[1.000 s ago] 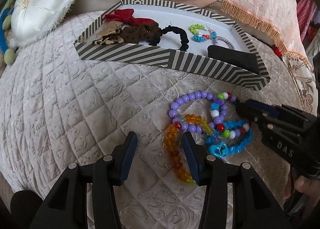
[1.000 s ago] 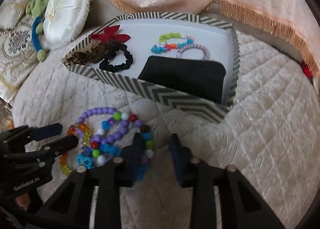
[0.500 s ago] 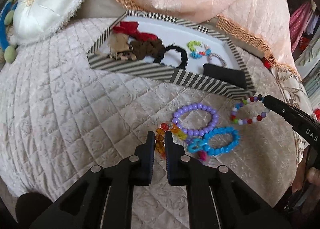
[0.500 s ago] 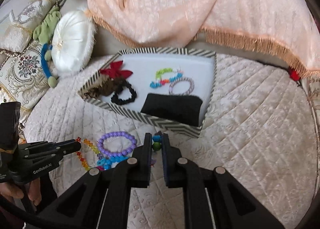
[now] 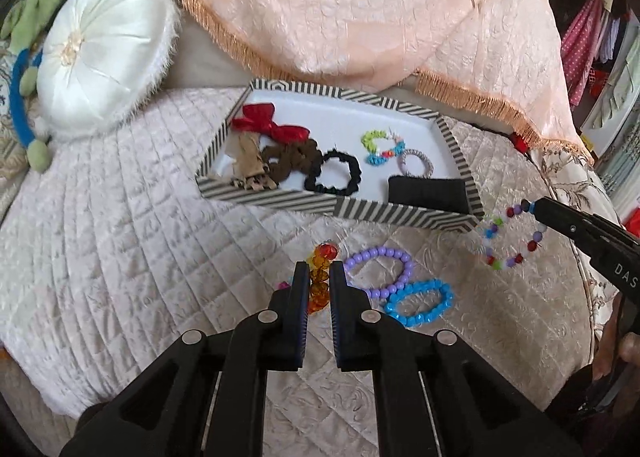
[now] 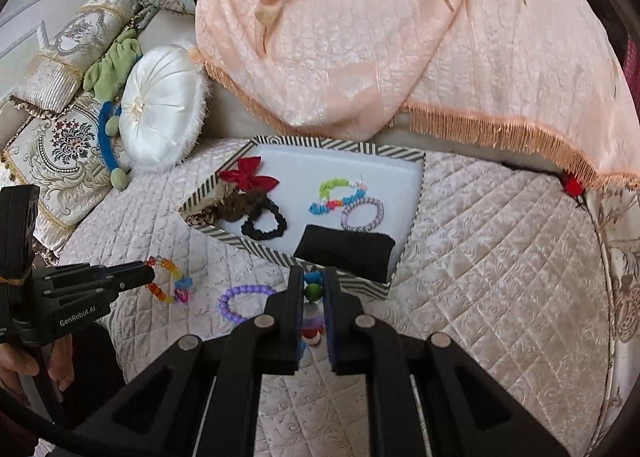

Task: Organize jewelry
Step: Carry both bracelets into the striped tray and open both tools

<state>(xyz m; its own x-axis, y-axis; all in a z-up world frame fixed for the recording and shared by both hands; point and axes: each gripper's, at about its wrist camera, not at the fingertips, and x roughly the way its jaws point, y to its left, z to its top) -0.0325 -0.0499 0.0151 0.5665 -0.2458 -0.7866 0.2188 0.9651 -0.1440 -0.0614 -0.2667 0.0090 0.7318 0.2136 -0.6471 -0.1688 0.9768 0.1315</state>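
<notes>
My left gripper (image 5: 319, 277) is shut on an amber bead bracelet (image 5: 320, 257) and holds it above the quilted bed; it also shows in the right wrist view (image 6: 162, 281). My right gripper (image 6: 312, 285) is shut on a multicoloured bead bracelet (image 6: 312, 291), which hangs in the left wrist view (image 5: 510, 237) by the tray's right corner. A purple bracelet (image 5: 380, 271) and a blue bracelet (image 5: 420, 303) lie on the quilt. The striped tray (image 5: 280, 201) holds scrunchies, a red bow (image 5: 272, 125), small bracelets and a black pouch (image 5: 428, 193).
A white round cushion (image 5: 100, 69) lies at the back left. A peach fringed throw (image 5: 360, 17) hangs behind the tray. Patterned pillows (image 6: 60, 145) sit at the far left.
Both grippers closed on their bracelets and lifted them off the quilt. The views pulled back and up from the pile.
</notes>
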